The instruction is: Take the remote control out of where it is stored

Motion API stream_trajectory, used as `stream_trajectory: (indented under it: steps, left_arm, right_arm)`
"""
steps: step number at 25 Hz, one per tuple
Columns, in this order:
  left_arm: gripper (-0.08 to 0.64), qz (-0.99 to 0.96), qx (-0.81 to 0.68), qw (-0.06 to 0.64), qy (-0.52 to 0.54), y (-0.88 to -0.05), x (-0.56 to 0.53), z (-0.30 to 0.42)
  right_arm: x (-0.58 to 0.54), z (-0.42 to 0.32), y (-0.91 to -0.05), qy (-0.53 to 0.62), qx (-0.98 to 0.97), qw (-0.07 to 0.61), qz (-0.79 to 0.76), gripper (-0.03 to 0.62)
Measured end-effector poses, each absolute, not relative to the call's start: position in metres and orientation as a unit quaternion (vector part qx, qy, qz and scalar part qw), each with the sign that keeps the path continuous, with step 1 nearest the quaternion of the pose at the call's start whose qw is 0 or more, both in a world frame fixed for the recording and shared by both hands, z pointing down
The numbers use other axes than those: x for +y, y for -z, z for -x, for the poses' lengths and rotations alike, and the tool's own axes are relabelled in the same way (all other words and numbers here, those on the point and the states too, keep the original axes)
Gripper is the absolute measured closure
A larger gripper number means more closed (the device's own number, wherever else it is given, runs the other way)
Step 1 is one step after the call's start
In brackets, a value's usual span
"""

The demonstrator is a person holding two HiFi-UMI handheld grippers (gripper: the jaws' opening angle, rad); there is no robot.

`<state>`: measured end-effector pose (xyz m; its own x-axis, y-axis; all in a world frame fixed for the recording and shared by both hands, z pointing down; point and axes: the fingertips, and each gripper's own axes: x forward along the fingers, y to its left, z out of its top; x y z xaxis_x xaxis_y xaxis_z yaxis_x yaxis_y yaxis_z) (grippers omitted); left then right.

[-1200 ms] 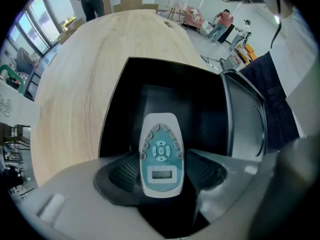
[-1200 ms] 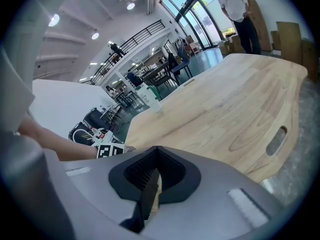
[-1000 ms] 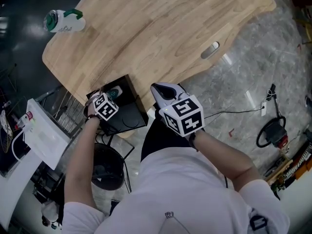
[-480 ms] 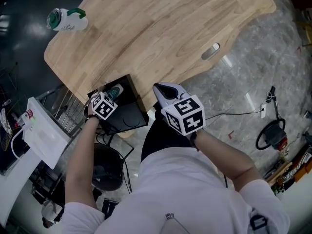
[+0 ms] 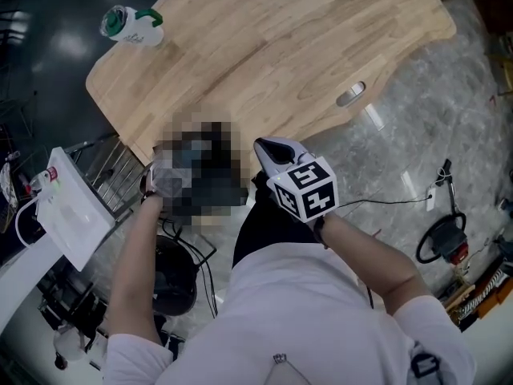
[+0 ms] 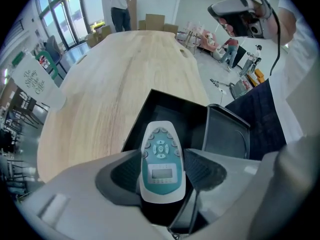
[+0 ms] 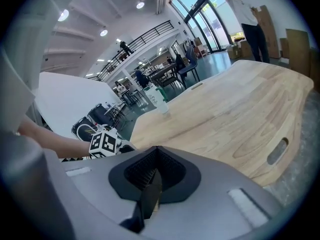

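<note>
Right, starting closest in: left gripper (image 6: 162, 186) clamped on the remote control (image 6: 159, 156), dark pads squeezing its two sides around the little screen, button end pointing away. Held just over the open black box (image 6: 192, 116) at the near edge of the worktop (image 6: 110, 69), with a black lid or tray (image 6: 226, 134) just beside it. Looks like mid-lift, probably not yet clear of the box. Right gripper (image 7: 150, 181) idle off to the side, jaws pressed together on nothing.

Biggest worry: a smooth, tapered plastic shell pinched only at the sides, so easy to squirt out forward or twist on a quick pull. Could also clip the box wall or that lid on the way out and drag the box along, with nothing pinning it down. Better slow and straight up.

Hard to read: bottom end of the remote buried behind the jaws, so no telling about contact with the box floor. Head view no help either, with a mosaic patch right over that spot. Further out, just a bottle (image 5: 132, 24) at the far corner, well apart from everything, and a person (image 6: 120, 4) standing beyond the far end.
</note>
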<state>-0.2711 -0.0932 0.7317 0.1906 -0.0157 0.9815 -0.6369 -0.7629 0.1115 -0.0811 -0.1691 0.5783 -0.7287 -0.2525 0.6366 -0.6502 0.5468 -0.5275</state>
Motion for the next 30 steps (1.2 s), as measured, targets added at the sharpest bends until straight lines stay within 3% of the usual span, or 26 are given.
stream_trajectory:
  steps: [9,20,30]
  left_arm:
    - [0.284,-0.747,-0.367,0.237,-0.502,-0.640,-0.098,0.274]
    - [0.284,-0.732,-0.585,0.216,-0.275,-0.471,-0.075,0.297]
    - [0.284,-0.705,-0.684,0.154,-0.110,-0.365,-0.051,0.319]
  right_arm:
    - [-0.171,0.100,-0.546,-0.343,-0.872,0.251,-0.244,0.565]
    - [-0.155,0.167,-0.457,-0.261,-0.922,0.226,-0.176,0.565]
    - [-0.145,0.217,-0.385,-0.199,-0.951,0.191,-0.136,0.565]
